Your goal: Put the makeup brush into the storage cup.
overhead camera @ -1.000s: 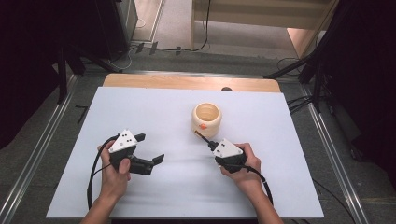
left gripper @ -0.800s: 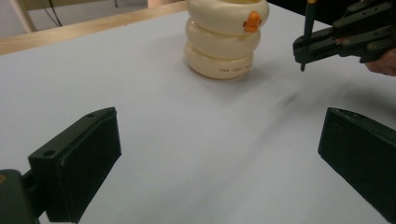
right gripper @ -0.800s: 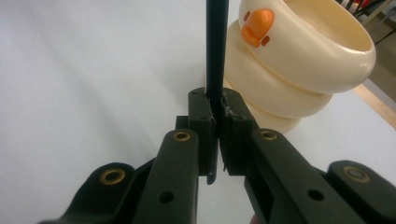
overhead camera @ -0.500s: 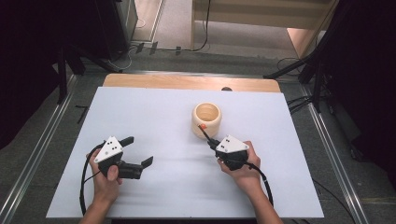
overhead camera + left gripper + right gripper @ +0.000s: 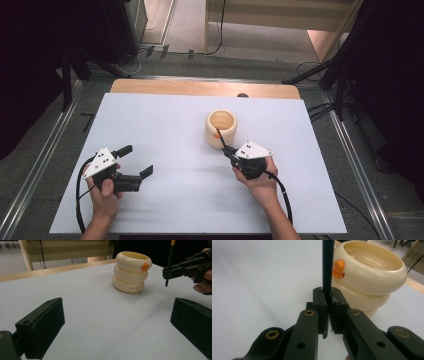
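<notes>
A cream cup [image 5: 220, 127] made of stacked rings, with an orange beak on its side, stands upright on the white table [image 5: 165, 115] right of centre. My right gripper [image 5: 226, 150] is just in front of the cup, shut on a thin black pen [image 5: 219, 137] that points up toward the cup's rim. In the right gripper view the pen [image 5: 328, 265] rises straight from the closed gripper [image 5: 327, 296] beside the cup [image 5: 372, 272]. My left gripper [image 5: 136, 161] rests low at the front left, open and empty. From the left gripper view [image 5: 116, 312] the cup [image 5: 131, 271] stands far ahead.
A wooden strip [image 5: 200, 88] borders the table's far edge. Metal rails [image 5: 350, 145] run along both sides, with cables on the floor beyond. White surface lies between the two hands.
My left hand has drawn back to the left and toward the front edge with its gripper open. The right hand and pen have hardly moved.
</notes>
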The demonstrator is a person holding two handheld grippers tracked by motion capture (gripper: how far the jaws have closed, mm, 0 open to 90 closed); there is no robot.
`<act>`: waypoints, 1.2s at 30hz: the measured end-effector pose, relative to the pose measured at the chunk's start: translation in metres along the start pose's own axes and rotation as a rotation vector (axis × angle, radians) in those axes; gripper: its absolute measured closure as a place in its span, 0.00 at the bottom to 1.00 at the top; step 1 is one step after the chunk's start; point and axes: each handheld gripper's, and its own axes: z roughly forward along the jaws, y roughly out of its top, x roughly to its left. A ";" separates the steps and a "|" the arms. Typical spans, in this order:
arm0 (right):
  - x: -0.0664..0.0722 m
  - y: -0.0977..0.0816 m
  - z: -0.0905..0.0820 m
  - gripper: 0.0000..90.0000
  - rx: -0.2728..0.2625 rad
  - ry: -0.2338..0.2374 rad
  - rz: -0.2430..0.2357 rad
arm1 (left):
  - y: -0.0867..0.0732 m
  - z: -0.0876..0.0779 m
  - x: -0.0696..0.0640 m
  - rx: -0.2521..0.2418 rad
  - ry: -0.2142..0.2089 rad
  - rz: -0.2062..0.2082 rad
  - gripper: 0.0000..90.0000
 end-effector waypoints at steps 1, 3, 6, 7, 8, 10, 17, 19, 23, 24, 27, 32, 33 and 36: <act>-0.001 0.001 0.000 0.95 -0.006 -0.001 0.002 | -0.001 0.000 0.001 0.002 -0.003 -0.006 0.00; -0.002 0.002 -0.001 0.95 -0.015 -0.002 0.013 | -0.002 0.000 0.003 -0.003 -0.002 -0.015 0.00; -0.005 0.004 -0.002 0.95 -0.028 -0.005 0.028 | -0.002 -0.001 0.004 -0.003 -0.001 -0.013 0.00; -0.005 0.004 -0.002 0.95 -0.033 -0.006 0.038 | -0.003 0.000 0.004 -0.007 -0.003 -0.013 0.00; -0.006 0.004 -0.002 0.95 -0.035 -0.005 0.047 | -0.003 0.000 0.004 -0.007 -0.004 -0.009 0.00; -0.007 0.004 -0.002 0.95 -0.041 -0.004 0.058 | -0.005 0.001 0.004 -0.008 -0.002 -0.007 0.00; -0.011 0.005 -0.003 0.95 -0.057 0.004 0.096 | -0.006 -0.001 0.006 -0.018 0.001 -0.014 0.00; -0.012 0.006 -0.003 0.95 -0.060 -0.001 0.097 | -0.006 -0.001 0.006 -0.018 0.002 -0.014 0.00; -0.014 0.007 -0.005 0.95 -0.063 -0.008 0.101 | -0.006 0.000 0.006 -0.017 0.000 -0.009 0.00; -0.015 0.007 -0.005 0.95 -0.065 -0.008 0.101 | -0.006 0.001 0.006 -0.015 -0.002 -0.009 0.00; -0.016 0.010 -0.005 0.95 -0.063 -0.014 0.107 | -0.006 0.001 0.005 -0.014 -0.001 -0.008 0.00; -0.019 0.020 -0.005 0.95 -0.077 -0.018 0.095 | -0.006 0.000 0.006 -0.016 0.000 -0.008 0.00; -0.019 0.022 -0.004 0.95 -0.079 -0.020 0.092 | -0.006 0.000 0.006 -0.015 0.001 -0.008 0.00; -0.021 0.026 -0.003 0.95 -0.081 -0.021 0.093 | -0.007 0.000 0.006 -0.011 0.000 -0.009 0.00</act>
